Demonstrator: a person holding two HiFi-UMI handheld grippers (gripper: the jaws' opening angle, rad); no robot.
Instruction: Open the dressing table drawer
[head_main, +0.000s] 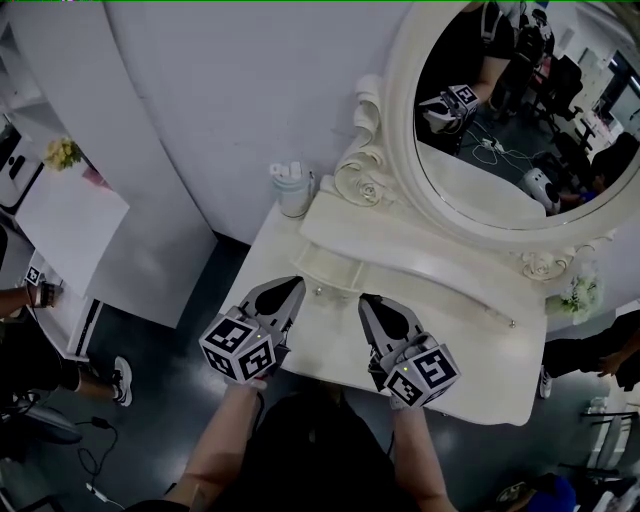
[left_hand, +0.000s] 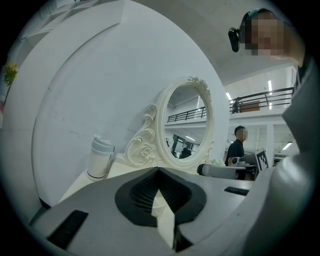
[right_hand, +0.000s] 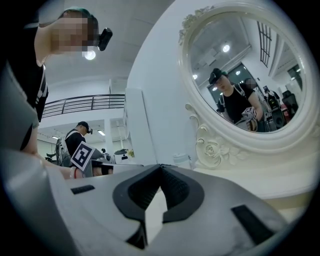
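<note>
The white dressing table (head_main: 470, 350) carries an oval mirror (head_main: 520, 120) in a carved frame. Below the mirror runs a raised shelf with small drawers. One small drawer (head_main: 328, 265) at the shelf's left end looks pulled out, and small round knobs (head_main: 320, 291) show on its front. My left gripper (head_main: 291, 290) hovers over the tabletop just left of that drawer, shut with nothing in it. My right gripper (head_main: 370, 302) hovers just right of it, also shut and holding nothing. In the gripper views the left gripper (left_hand: 159, 170) and right gripper (right_hand: 160, 166) point level toward the mirror.
A white lidded cup (head_main: 292, 190) stands at the table's back left corner, and the cup (left_hand: 100, 159) shows left of the mirror frame. A small flower bunch (head_main: 578, 295) sits at the right end. A white side table (head_main: 70, 215) stands to the left. People stand around the room.
</note>
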